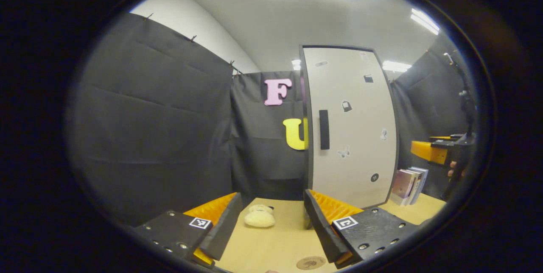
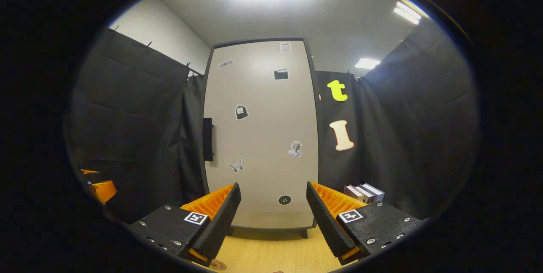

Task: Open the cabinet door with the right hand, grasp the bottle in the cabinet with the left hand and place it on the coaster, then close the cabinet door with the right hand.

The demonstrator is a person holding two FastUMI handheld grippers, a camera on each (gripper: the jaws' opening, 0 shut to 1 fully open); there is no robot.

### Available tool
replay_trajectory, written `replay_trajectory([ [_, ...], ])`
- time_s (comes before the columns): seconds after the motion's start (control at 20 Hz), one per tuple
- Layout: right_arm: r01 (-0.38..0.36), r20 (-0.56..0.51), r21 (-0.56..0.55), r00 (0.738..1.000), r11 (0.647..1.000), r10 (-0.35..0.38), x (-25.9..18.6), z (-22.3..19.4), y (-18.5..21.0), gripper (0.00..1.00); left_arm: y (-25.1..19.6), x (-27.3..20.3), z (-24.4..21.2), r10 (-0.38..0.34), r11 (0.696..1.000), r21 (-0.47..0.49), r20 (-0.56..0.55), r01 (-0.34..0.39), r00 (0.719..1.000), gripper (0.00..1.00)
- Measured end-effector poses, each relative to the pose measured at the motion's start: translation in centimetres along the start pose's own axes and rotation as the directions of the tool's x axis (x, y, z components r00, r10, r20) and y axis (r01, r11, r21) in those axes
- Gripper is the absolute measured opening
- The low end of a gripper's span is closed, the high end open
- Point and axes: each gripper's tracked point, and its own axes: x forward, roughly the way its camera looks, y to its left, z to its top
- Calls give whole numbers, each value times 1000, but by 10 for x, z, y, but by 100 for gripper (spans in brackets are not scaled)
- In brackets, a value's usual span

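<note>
The cabinet door [image 2: 261, 137] is closed, seen straight ahead in right gripper view, w/ a dark vertical handle [image 2: 207, 139] on its left edge and small stickers [image 2: 241, 112] on its pale front. The bottle is behind the closed door, so I cannot tell where inside it stands.

The right gripper [image 2: 273, 211] is spread wide and holds nothing; it hangs in front of the door, apart from it, above the wooden table [image 2: 275, 252].

The left gripper [image 1: 271, 222] is also released, nothing between the fingers. In left gripper view the cabinet door [image 1: 352, 137] is to the right of centre, handle [image 1: 324, 129] near its left edge. The round coaster [image 1: 311, 263] lies on the table [image 1: 271, 247] just in front of the gripper, near its right finger. A cream fluffy thing [image 1: 259, 217] lies further back, and some books [image 1: 409, 185] stand beside the cabinet's right side.
</note>
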Motion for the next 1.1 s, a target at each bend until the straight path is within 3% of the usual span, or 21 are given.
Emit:
replay_trajectory([
  [0.7,-159,33,26,987,987,158,95,38,92,96,87,-53,-8,189,982,18,-16,-189,982,88],
  [1.1,-193,-38,64,980,979,196,156,31,139,96,127,-72,-22,267,964,14,-37,-266,963,88],
])
